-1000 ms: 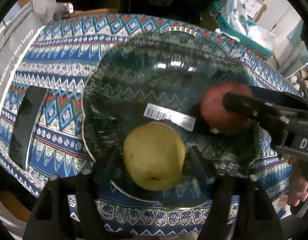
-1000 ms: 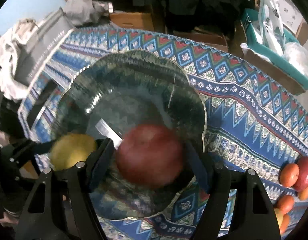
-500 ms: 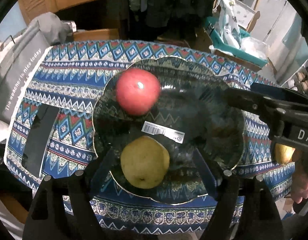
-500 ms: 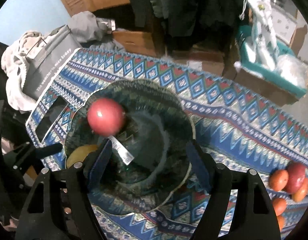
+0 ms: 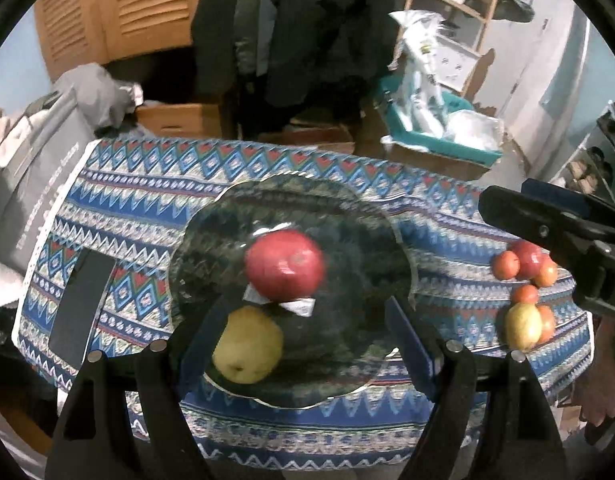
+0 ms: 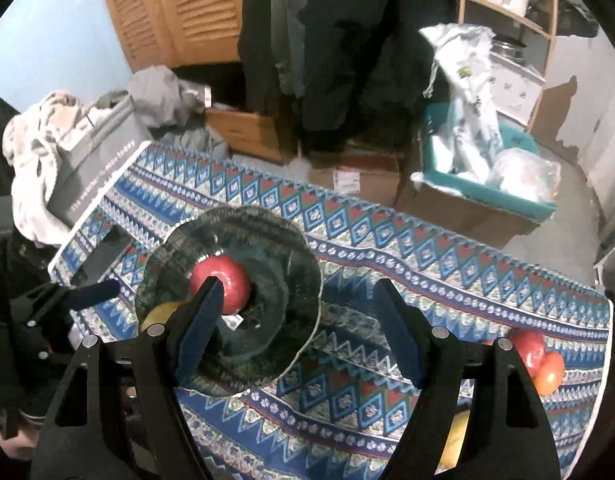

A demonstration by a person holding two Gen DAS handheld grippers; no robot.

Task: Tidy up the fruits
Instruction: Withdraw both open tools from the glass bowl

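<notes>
A dark glass plate (image 5: 347, 216) sits on the patterned tablecloth and holds a red apple (image 5: 284, 266) and a yellow pear (image 5: 247, 346). The plate (image 6: 291, 240) and the apple (image 6: 227, 278) also show in the right wrist view. My left gripper (image 5: 303, 340) is open above the plate's near edge, holding nothing. My right gripper (image 6: 297, 328) is open and empty, raised above the cloth just right of the plate. A cluster of several red, orange and yellow fruits (image 5: 527, 300) lies at the table's right end.
A black phone (image 5: 81, 308) lies on the cloth left of the plate. A grey box (image 5: 31, 184) with clothes on it stands at the far left. Cardboard boxes (image 6: 355, 176) and a teal bin (image 6: 487, 168) stand behind the table. More fruit (image 6: 541, 358) lies at the right edge.
Both grippers have pulled back and up from the plate. The red apple, let go by my right gripper, has rolled from the plate's far left side to its middle.
</notes>
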